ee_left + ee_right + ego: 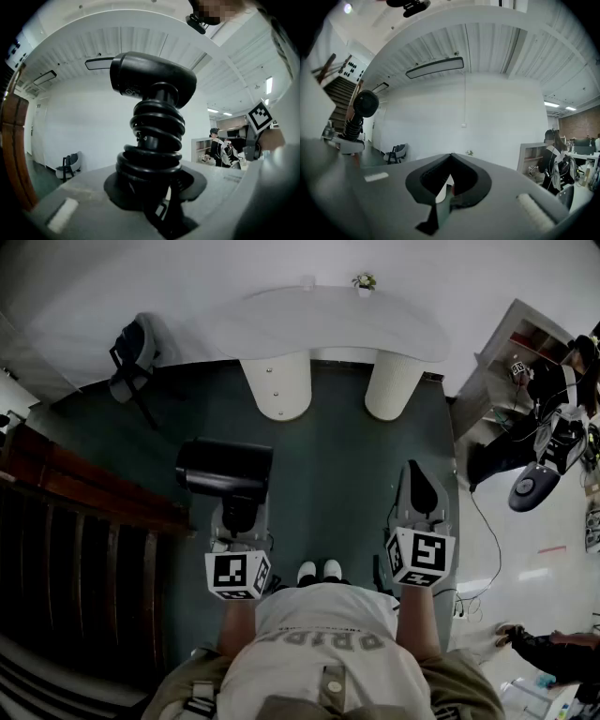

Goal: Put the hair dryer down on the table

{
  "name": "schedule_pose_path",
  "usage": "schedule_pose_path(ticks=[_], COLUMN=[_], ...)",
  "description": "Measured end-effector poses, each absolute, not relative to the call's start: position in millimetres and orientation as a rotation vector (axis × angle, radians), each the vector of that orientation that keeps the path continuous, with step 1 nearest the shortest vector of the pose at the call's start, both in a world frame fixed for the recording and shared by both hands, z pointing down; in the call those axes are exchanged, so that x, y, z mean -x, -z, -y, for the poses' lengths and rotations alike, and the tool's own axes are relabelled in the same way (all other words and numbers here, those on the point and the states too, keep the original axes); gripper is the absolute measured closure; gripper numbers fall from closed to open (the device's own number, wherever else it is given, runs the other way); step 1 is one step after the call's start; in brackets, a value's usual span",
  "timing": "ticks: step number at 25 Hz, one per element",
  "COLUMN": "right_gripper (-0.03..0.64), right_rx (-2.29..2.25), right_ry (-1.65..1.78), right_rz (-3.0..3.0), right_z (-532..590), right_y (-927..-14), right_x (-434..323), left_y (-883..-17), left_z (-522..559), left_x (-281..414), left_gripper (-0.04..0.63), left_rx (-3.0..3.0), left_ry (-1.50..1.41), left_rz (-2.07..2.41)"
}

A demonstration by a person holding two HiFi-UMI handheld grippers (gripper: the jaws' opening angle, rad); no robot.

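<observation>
Black plastic hair dryer (pixel 225 470), cord coiled round its handle: is clamped by that handle in the left gripper (pixel 238 526) for carrying, well apart from the white curved table (pixel 328 329). The right gripper (pixel 418 495) is closed, nothing held.

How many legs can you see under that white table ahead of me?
2. The left leg stands under the white table's left half, the right leg under its right half, both near its front edge. More may be hidden under it.
</observation>
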State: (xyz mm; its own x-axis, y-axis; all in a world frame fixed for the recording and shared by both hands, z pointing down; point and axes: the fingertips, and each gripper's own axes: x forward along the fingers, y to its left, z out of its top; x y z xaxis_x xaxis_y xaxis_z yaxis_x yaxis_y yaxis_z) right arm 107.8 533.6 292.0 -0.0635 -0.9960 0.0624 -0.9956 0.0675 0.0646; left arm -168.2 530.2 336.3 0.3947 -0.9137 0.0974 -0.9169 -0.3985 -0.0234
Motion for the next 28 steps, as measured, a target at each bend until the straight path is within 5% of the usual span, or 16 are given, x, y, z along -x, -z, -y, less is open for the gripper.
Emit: schedule_pose_path(ticks=[26,28], right_gripper=[0.615,0.502], right_rx=[-2.079,-2.021], right_ry=[-0.081,-0.079], right_rz=[2.298,2.331], right_z=[-510.8,-505.1], right_y=[-298.1,-298.4], right_x=[-154.7,-155.0], left_y=[-338.6,-336.9], left_z=[-505.6,-501.1], left_x=[124.3,118.6], left_gripper=[0.457,0.456], left_rx=[-2.557,-2.550], left_ry=[-0.153,-0.149], left_rz=[1.715,1.727])
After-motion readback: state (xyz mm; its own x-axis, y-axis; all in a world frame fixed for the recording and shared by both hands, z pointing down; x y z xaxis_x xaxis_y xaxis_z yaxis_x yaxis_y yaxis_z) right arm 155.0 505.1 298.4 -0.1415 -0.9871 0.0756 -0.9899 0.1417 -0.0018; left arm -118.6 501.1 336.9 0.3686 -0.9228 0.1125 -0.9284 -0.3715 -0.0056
